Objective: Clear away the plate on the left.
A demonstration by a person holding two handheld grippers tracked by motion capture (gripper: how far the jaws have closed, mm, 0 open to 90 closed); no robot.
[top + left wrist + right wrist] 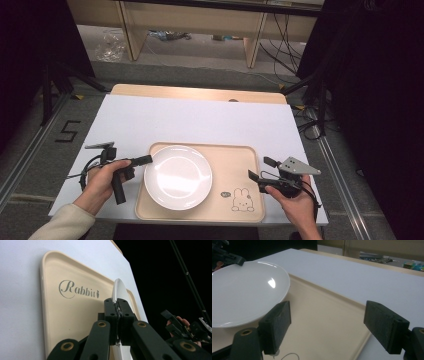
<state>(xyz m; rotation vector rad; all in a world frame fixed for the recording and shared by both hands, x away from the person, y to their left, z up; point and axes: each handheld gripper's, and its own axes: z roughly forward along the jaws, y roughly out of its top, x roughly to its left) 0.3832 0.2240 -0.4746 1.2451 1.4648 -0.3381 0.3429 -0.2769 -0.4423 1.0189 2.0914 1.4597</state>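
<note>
White sheeting covers the table [150, 120], which stands on a grey floor with pale wooden furniture legs and loose cables beyond its far edge. Near the front edge lies a beige tray [235, 165] printed with a small rabbit drawing [242, 200] toward its 4 o'clock corner and the word "Rabbit" [78, 290], which reads in the left gripper view. A white plate [178, 176] rests on the left half of the tray, its rim reaching past the tray's 9 o'clock side. The left gripper [145, 160], held in the person's left hand [102, 182], has its jaws pressed together on the plate's rim at about 10 o'clock; the left gripper view shows the thin white edge pinched between the pads. The right gripper [261, 172], held in the right hand [295, 200], sits at the tray's 3 o'clock edge with its jaws spread wide and nothing between them, over the tray's rim.
</note>
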